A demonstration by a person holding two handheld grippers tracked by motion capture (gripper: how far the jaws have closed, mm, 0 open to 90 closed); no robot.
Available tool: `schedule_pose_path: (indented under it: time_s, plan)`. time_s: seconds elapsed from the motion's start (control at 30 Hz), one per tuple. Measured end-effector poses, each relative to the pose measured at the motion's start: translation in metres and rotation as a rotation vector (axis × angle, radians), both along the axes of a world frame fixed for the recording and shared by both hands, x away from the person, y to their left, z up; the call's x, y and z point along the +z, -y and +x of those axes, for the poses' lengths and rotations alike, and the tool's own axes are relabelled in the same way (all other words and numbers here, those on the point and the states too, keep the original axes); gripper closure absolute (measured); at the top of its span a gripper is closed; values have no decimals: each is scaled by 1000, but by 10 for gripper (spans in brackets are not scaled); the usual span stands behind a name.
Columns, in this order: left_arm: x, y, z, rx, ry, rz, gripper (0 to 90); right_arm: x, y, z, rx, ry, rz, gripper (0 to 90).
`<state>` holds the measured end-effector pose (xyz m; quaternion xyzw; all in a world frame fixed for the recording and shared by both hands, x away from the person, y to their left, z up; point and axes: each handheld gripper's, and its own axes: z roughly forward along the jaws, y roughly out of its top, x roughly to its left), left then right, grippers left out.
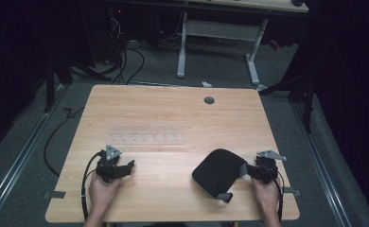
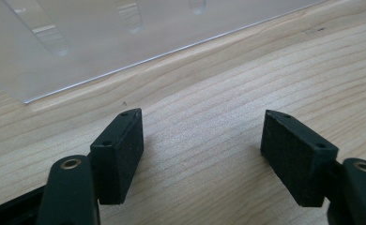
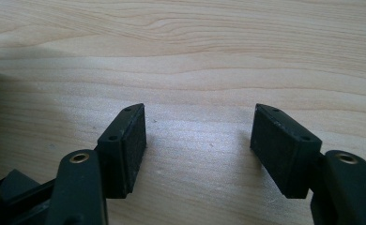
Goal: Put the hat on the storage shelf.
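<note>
Wooden table (image 1: 173, 109): left gripper (image 2: 202, 154) jaws spread wide, holding nothing, just short of a clear plastic tray (image 2: 78, 37). Right gripper (image 3: 200, 150) likewise agape over bare wood (black cap (image 1: 218, 172) beside it).

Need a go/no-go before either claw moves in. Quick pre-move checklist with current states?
1. Left claw open with nothing between its jaws: ok.
2. Right claw open with nothing between its jaws: ok.
3. Clear plastic tray lying flat on the table, ahead of the left claw and apart from it: ok.
4. Black pouch-like object free of the right claw: cannot tell from the high view; the right gripper view has only bare wood between the jaws.
5. What the black object is and how it opens: cannot tell.
6. Contents of the tray's slots: cannot tell, too faint.
</note>
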<state>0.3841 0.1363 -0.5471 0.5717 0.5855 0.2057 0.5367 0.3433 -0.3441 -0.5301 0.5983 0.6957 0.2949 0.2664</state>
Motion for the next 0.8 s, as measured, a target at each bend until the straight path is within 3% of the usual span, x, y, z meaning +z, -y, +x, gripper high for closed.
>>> schedule_pose_path:
  time_s: [0.37, 0.5, 0.8]
  plan:
    - [0, 0, 0, -9, -3, 0, 290, 1, 3, 0, -40, 0, 16, 413]
    - [0, 0, 0, -9, -3, 0, 289, 4, 8, -2, -55, 6, 48, 421]
    - [0, 1, 0, -6, -3, 0, 289, 15, 18, -12, -54, 73, 136, 491]
